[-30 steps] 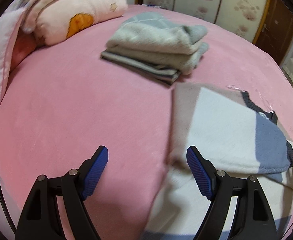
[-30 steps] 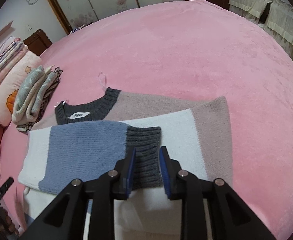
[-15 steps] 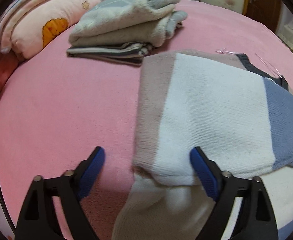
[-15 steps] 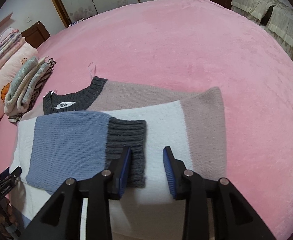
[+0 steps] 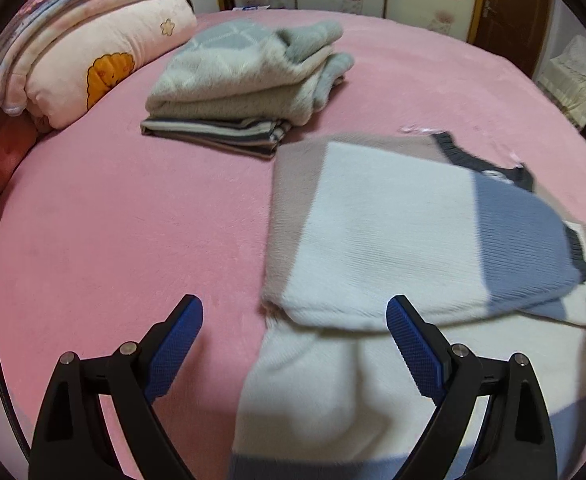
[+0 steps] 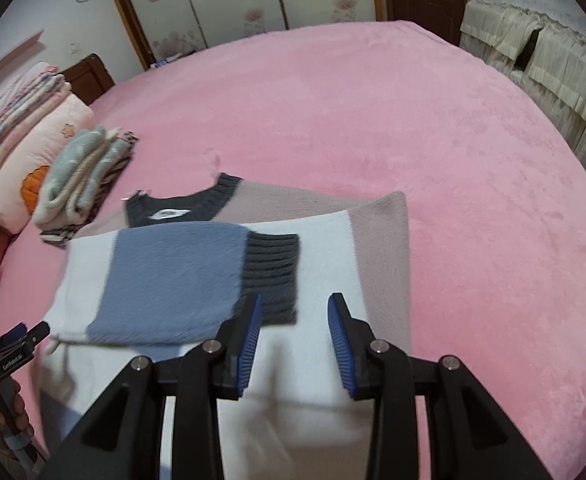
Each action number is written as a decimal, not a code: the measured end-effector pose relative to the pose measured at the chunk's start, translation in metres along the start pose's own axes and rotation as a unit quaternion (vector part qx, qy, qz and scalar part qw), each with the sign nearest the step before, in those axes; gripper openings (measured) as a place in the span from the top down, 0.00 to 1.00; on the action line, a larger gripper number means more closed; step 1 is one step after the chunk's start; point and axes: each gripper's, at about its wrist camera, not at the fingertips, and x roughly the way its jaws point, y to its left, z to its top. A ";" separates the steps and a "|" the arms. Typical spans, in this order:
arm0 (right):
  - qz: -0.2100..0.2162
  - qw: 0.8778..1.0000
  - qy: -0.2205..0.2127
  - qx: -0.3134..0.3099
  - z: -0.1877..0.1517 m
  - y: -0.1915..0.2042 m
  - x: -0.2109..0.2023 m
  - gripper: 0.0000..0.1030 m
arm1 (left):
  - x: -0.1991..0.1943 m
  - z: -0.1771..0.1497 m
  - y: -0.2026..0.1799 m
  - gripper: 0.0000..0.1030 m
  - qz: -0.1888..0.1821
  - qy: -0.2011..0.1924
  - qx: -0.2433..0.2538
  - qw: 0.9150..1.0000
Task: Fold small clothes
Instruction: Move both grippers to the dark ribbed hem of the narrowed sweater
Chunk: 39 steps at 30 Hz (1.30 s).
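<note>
Since the earlier frames the right gripper [image 6: 293, 320] has let go of the dark ribbed cuff [image 6: 271, 276] and pulled back from it; its jaws stand at a narrow gap with nothing between them, and the left pad only overlaps the cuff's lower edge in the picture. In the left wrist view the left gripper [image 5: 295, 320] has its jaws spread wide and holds nothing; the near fold of the sweater [image 5: 373, 232] lies between and beyond them on the pink bed cover [image 5: 133, 220]. This sweater, in white, blue and beige blocks, lies in the centre and right of that frame, with one sleeve folded across the body. A stack of folded clothes [image 5: 245, 80] sits at upper centre, apart from the sweater, near the pillows [image 5: 93, 60] at upper left.
</note>
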 end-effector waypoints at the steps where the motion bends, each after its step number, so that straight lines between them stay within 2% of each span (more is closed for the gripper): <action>1: 0.001 1.000 -0.004 -0.004 -0.002 0.003 -0.007 0.67 | -0.006 -0.001 -0.001 0.10 -0.002 -0.002 0.003 1.000; 11: 0.014 0.998 -0.062 -0.030 -0.026 0.026 -0.094 0.67 | -0.106 -0.009 -0.015 0.10 -0.018 -0.070 0.029 0.997; 16: 0.014 0.995 -0.089 -0.049 -0.056 0.034 -0.137 0.66 | -0.157 -0.031 -0.011 0.09 -0.038 -0.101 0.019 0.994; 23: 0.018 0.990 -0.124 -0.059 -0.096 0.035 -0.186 0.66 | -0.202 -0.072 -0.007 0.06 -0.050 -0.131 0.028 0.990; 26: 0.022 0.989 -0.136 -0.061 -0.113 0.035 -0.204 0.66 | -0.213 -0.087 -0.005 0.01 -0.051 -0.141 0.031 0.988; 31: 0.024 0.988 -0.139 -0.066 -0.140 0.034 -0.217 0.66 | -0.215 -0.112 0.001 0.01 -0.055 -0.137 0.037 0.988; 36: 0.019 0.988 -0.129 -0.079 -0.170 0.025 -0.209 0.66 | -0.197 -0.135 0.012 0.01 -0.074 -0.111 0.041 0.990; 39: 0.006 0.990 -0.099 -0.096 -0.190 0.017 -0.195 0.66 | -0.173 -0.152 0.022 0.01 -0.084 -0.070 0.053 0.993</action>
